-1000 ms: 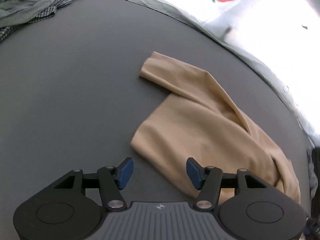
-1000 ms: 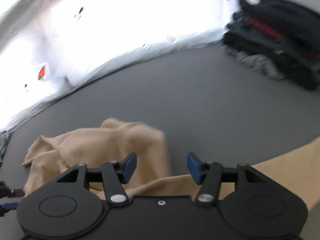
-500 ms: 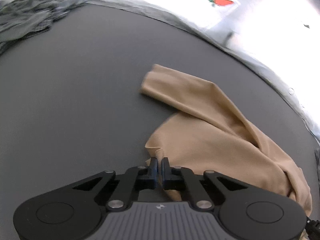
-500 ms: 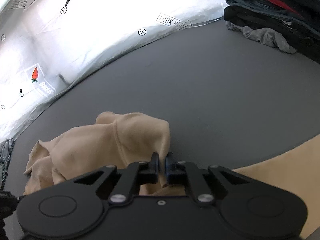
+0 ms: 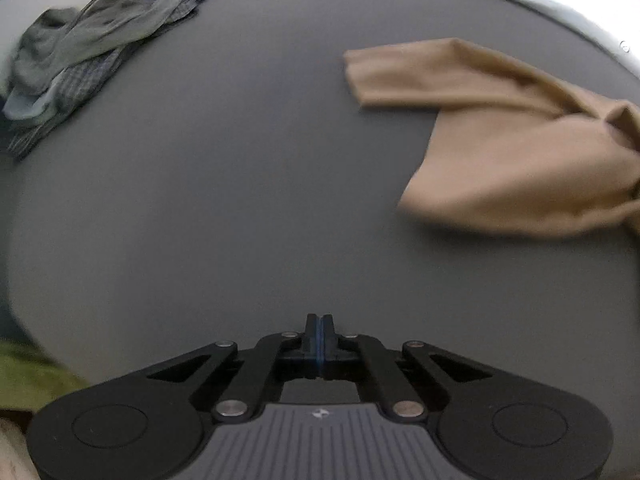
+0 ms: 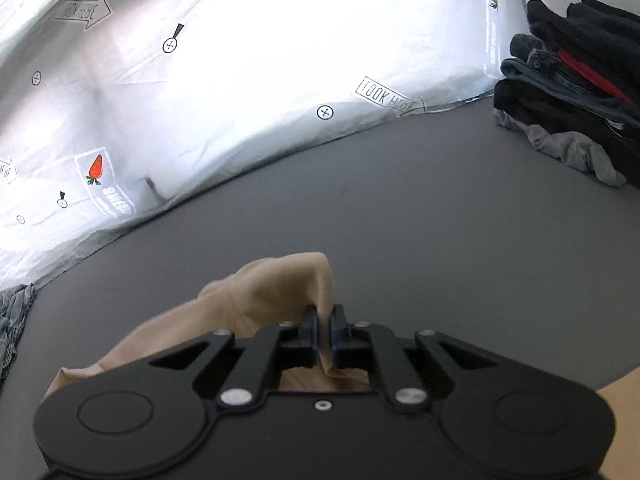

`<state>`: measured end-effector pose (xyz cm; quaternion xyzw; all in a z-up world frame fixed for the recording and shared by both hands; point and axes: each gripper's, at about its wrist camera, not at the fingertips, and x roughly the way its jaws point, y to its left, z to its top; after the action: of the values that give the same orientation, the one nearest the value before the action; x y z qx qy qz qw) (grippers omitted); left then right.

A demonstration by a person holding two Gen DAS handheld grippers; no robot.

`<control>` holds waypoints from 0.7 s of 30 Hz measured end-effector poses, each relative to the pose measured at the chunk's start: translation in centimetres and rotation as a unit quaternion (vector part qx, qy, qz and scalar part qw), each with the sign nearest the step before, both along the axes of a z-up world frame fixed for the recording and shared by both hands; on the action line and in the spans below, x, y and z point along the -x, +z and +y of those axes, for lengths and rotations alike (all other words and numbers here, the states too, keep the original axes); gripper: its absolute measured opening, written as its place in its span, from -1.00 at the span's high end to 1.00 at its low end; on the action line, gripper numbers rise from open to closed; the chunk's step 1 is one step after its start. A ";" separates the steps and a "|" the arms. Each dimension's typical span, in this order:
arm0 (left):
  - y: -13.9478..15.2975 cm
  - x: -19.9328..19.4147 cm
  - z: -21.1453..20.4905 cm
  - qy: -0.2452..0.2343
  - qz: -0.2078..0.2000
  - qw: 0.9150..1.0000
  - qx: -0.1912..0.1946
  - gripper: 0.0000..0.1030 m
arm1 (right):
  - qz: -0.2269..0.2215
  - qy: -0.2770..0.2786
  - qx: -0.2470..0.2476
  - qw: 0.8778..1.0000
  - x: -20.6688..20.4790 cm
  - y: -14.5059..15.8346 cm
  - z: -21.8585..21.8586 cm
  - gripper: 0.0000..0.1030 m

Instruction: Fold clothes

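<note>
gripping a fold of the tan shirt (image 6: 276,292), the right gripper (image 6: 323,328) risks bunching it, since the left gripper (image 5: 319,332) is closed on nothing, well apart.

We see a tan long-sleeved top (image 5: 516,152), rumpled, sleeve stretched flat on our grey worktop (image 5: 240,200), one fold lifted.

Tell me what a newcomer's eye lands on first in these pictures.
The tan garment stands out against the dark grey table, lying at the right of the left wrist view. In the right wrist view the right gripper pinches a raised fold of it. Dark folded clothes are stacked far right.
</note>
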<state>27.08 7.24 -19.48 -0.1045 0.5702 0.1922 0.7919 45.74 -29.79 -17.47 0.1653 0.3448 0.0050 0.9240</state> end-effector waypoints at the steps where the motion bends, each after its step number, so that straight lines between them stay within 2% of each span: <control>1: 0.0 0.7 0.1 0.001 0.001 1.000 0.004 0.99 | 0.003 0.000 -0.001 1.000 0.1 0.0 -0.1 0.85; 3: 0.3 0.4 0.1 -0.003 -0.011 1.000 0.011 0.96 | 0.008 -0.004 -0.002 1.000 0.4 -0.1 -0.6 0.71; 5: 0.7 -0.6 -0.1 -0.015 -0.025 1.000 0.008 0.95 | 0.009 -0.015 -0.003 1.000 1.1 -0.1 -1.2 0.26; 7: 1.2 -2.5 -0.8 -0.042 -0.045 0.998 0.002 0.88 | 0.012 -0.028 -0.004 1.000 1.8 -0.1 -1.9 0.26; 8: 1.4 -3.3 -1.1 -0.051 -0.057 0.997 0.005 0.77 | 0.014 -0.034 -0.005 0.999 2.1 -0.1 -2.3 0.26; 11: 2.3 -6.3 -2.1 -0.076 -0.094 0.992 0.026 0.62 | 0.019 -0.054 -0.008 0.998 3.4 0.2 -3.4 0.22; 14: 3.2 -9.9 -3.4 -0.089 -0.136 0.982 0.090 0.48 | 0.031 -0.082 -0.016 0.996 4.6 0.2 -4.6 0.21; 16: 3.4 -12.4 -4.4 -0.090 -0.159 0.971 0.151 0.41 | 0.039 -0.104 -0.024 0.993 5.3 0.1 -5.4 0.18; 17: 3.5 -13.3 -4.8 -0.090 -0.166 0.965 0.182 0.35 | 0.043 -0.117 -0.029 0.992 5.8 0.1 -5.8 0.09; 19: 3.2 -15.4 -5.8 -0.085 -0.174 0.951 0.240 0.22 | 0.052 -0.140 -0.038 0.988 6.5 -0.2 -6.5 0.08; 21: 2.5 -17.3 -6.8 -0.076 -0.173 0.942 0.277 0.17 | 0.066 -0.156 -0.054 0.984 7.1 -0.7 -7.1 0.08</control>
<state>44.39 0.44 -16.95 -0.3082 0.4617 -0.0548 0.8300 38.68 -36.90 -18.22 0.2667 0.3740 -0.1311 0.8785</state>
